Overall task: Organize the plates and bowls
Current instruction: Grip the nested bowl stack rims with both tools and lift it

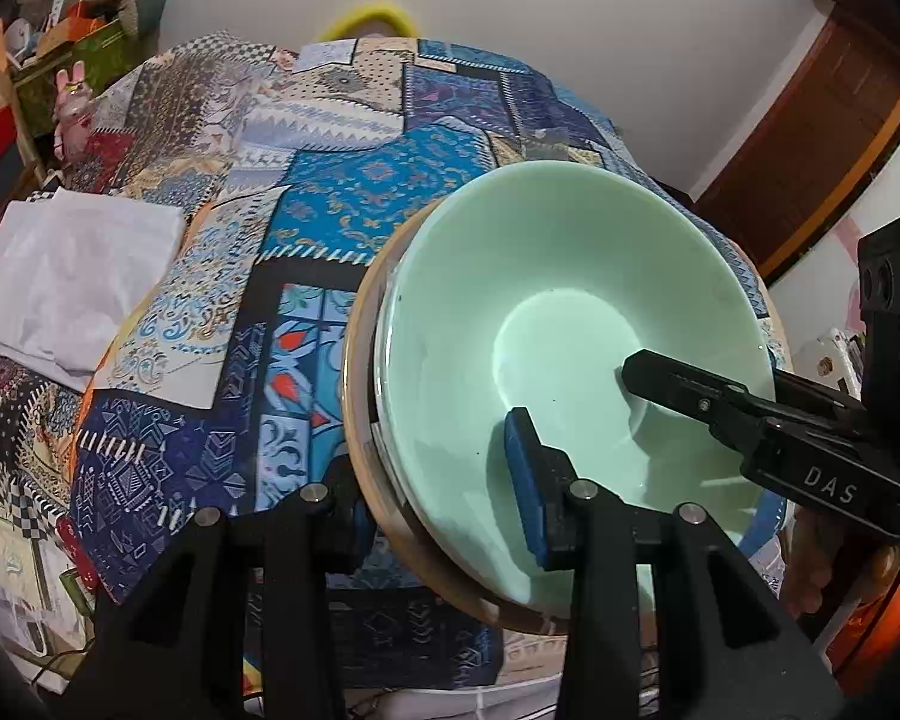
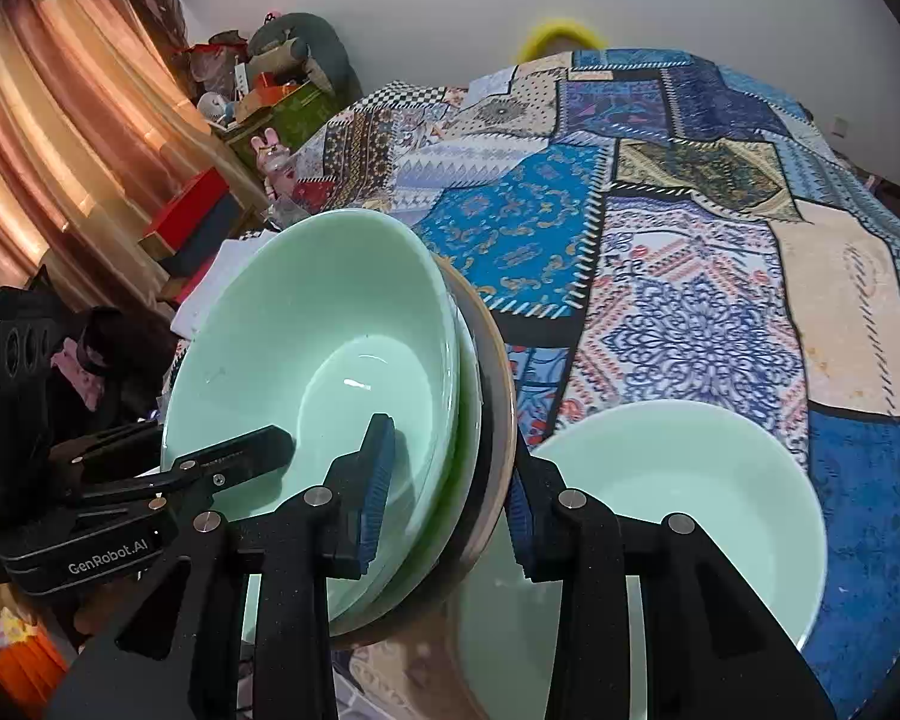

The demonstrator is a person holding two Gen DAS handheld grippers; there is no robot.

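Note:
A pale green bowl [image 1: 570, 312] is nested in a stack with another green dish and a tan-rimmed plate [image 1: 360, 396] underneath, tilted and held above the table. My left gripper [image 1: 444, 498] is shut on the stack's near rim, with one blue pad inside the bowl and the other behind the plate. In the right wrist view, my right gripper [image 2: 450, 498] is shut on the opposite rim of the same stack [image 2: 330, 336] in the same way. A second pale green bowl [image 2: 678, 480] rests on the table just right of my right gripper.
A patchwork tablecloth [image 1: 342, 192] covers the table. A folded white cloth [image 1: 72, 276] lies at its left. Boxes and a pink bunny figure [image 2: 270, 150] crowd the far left by a curtain [image 2: 60, 138]. A wooden door [image 1: 810, 138] stands at the right.

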